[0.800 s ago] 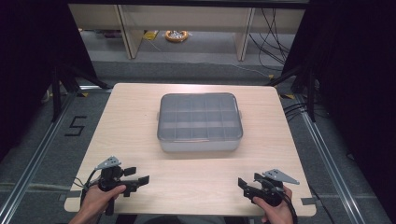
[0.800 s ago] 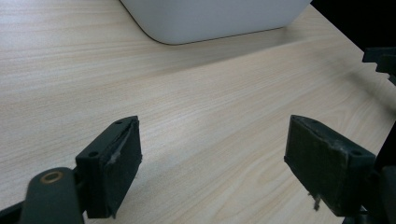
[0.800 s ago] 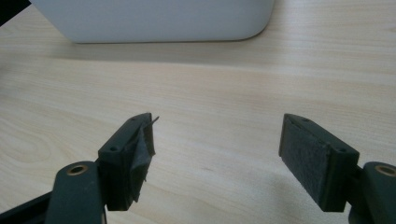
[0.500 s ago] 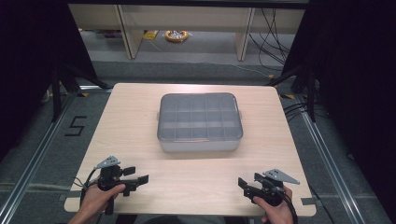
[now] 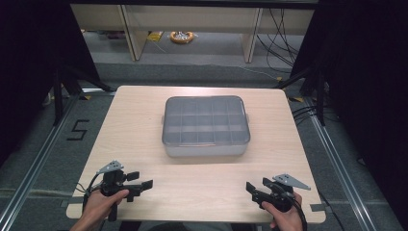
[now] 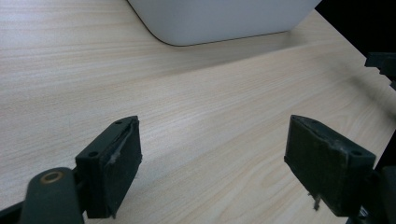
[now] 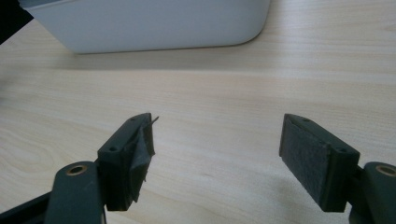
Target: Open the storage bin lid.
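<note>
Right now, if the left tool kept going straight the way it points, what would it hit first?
Probably the right tool: the left tool points across the near edge of the table, passing in front of the compartment box. Depth is uncertain.

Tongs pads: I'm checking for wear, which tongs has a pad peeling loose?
The right tongs: its left-hand pad is torn and curling off. The left tongs pads look only scuffed.

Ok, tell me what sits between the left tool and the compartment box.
Nothing: bare wooden table lies between the open left tool and the lidded compartment box, as the left gripper view and the high view show.
</note>
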Demonstrator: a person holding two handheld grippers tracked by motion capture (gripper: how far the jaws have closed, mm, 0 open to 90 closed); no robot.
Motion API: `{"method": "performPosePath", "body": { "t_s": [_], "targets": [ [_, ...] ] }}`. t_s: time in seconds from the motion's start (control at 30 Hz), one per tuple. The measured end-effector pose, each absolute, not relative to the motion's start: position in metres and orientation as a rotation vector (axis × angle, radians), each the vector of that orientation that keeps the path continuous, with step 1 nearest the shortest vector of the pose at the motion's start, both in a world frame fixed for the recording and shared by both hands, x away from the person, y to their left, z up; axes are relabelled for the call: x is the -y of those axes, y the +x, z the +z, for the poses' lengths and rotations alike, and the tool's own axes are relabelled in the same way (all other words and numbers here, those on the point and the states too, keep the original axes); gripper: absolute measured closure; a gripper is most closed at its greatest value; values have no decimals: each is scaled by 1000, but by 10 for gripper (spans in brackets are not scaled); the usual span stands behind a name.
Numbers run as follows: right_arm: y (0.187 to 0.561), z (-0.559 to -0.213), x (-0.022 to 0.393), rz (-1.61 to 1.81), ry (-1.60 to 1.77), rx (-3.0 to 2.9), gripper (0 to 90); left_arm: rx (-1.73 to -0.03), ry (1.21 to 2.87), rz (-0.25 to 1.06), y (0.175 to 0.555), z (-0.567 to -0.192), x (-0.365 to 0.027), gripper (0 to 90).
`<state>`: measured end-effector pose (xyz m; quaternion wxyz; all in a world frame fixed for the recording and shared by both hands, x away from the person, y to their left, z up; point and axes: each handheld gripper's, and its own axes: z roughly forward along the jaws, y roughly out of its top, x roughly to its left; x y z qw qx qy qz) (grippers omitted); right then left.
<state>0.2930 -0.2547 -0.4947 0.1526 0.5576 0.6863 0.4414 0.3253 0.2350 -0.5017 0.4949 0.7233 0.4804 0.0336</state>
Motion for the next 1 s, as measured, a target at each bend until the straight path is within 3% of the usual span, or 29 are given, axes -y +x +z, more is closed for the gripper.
{"method": "performPosePath", "body": {
  "t_s": [1.0],
  "targets": [
    [304, -493, 260, 1333, 1668, -1868, 276, -1182, 1727, 91, 334, -502, -233, 175]
  ]
}}
